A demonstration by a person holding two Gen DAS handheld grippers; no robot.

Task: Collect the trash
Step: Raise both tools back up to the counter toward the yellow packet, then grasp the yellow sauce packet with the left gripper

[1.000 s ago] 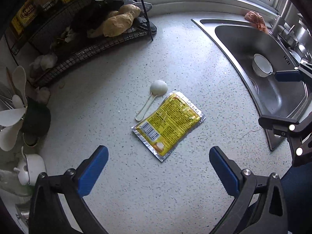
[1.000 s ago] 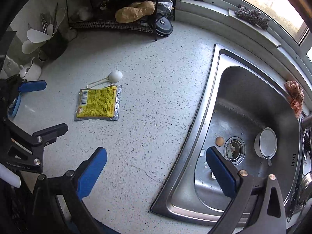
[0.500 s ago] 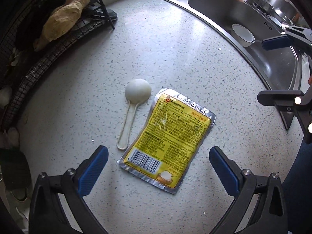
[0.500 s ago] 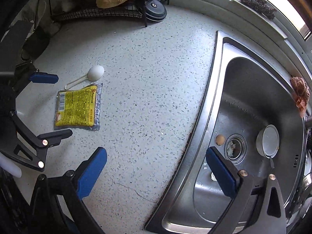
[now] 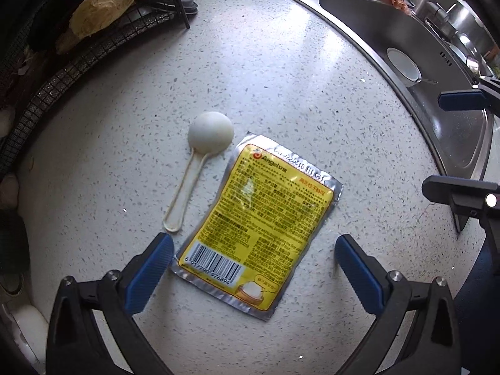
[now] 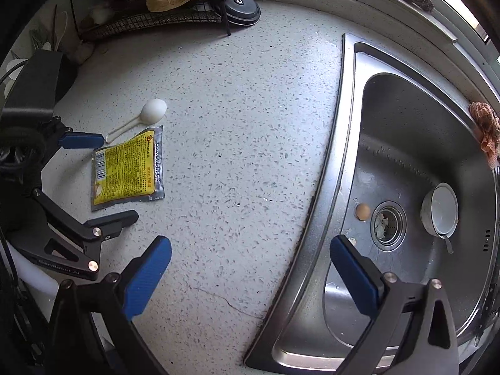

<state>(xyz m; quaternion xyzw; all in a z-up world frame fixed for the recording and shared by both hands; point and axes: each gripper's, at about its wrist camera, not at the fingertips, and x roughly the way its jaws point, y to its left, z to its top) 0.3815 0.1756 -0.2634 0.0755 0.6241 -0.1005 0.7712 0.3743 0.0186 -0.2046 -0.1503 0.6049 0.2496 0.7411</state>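
A flat yellow and silver foil packet lies on the speckled white counter, barcode end nearest my left gripper. That gripper is open, its blue pads on either side of the packet's near end, low over the counter. A white plastic spoon lies just left of the packet. In the right wrist view the packet and spoon sit at the left, with the left gripper around the packet. My right gripper is open and empty over the sink's edge.
A steel sink on the right holds a white bowl, a small brown scrap and a drain strainer. A black wire rack with a brown lumpy item stands at the back left. An orange cloth hangs on the sink rim.
My left gripper has moved forward and down toward the packet, which now lies between its open fingers. My right gripper has shifted slightly and stays open over the sink edge.
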